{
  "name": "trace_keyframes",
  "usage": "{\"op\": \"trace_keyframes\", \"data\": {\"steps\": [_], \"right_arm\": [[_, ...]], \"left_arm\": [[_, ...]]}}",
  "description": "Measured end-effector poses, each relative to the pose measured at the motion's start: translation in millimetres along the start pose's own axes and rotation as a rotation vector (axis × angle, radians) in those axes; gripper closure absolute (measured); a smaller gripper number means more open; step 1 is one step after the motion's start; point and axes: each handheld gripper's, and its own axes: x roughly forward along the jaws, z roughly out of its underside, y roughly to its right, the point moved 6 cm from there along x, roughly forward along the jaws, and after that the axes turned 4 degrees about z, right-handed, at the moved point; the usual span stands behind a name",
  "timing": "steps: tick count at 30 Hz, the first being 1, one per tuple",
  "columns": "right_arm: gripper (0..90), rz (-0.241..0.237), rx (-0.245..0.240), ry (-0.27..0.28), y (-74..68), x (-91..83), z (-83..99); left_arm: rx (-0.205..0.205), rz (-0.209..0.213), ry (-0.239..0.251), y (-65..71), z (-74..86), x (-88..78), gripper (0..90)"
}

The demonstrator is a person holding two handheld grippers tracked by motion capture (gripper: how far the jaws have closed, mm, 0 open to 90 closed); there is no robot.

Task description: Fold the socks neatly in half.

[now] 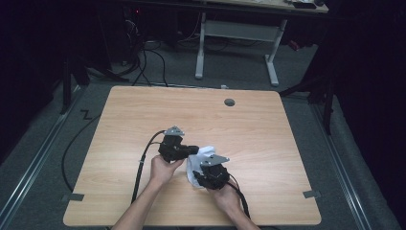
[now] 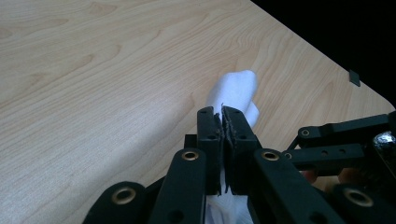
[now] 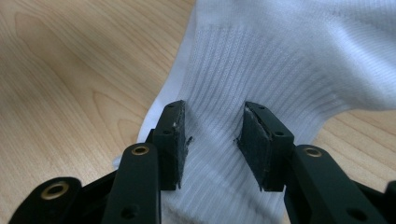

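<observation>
A: Where is the white sock lying?

B: On the wooden table, in its near half, a little right of the middle. In the high view it sits bunched between the two grippers, with both of the person's hands coming in from the near edge.

A: What is the left gripper doing?

B: Its jaws are pressed together on a fold of the sock. In the left gripper view the two pads meet with a thin layer of white cloth caught between them, and more of the sock bulges out beyond the tips, while some hangs below them too.

A: And the right gripper?

B: Its jaws stand partly spread. In the right gripper view the ribbed cuff of the sock lies between and under the pads, but there is a clear gap from each pad to the other and the cloth is not squeezed.

A: How do the two grippers sit relative to each other?

B: Close together. The left one is just to the far left of the sock, the right one just on its near side. In the left gripper view the right gripper's black linkage shows at the right edge.

A: Anything else on the tabletop?

B: A small grey round cap near the far edge, well apart from the sock.
</observation>
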Motion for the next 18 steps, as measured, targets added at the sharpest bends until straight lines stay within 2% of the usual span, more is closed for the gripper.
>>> {"op": "trace_keyframes", "data": {"steps": [4, 13, 18], "right_arm": [[59.8, 0.008, 0.015, 0.02, 3.6, 2.9, -1.3], [59.7, 0.034, 0.012, 0.042, 8.1, 13.1, -7.6], [59.0, 0.045, 0.012, 0.019, 7.3, 18.2, -14.7]], "left_arm": [[-0.006, -0.002, 0.014, -2.0, -0.8, 0.0, 86.5], [0.014, -0.015, 0.017, 0.0, -1.8, -5.2, 86.5], [0.0, -0.014, 0.024, -4.0, -2.4, -4.0, 86.4]]}}
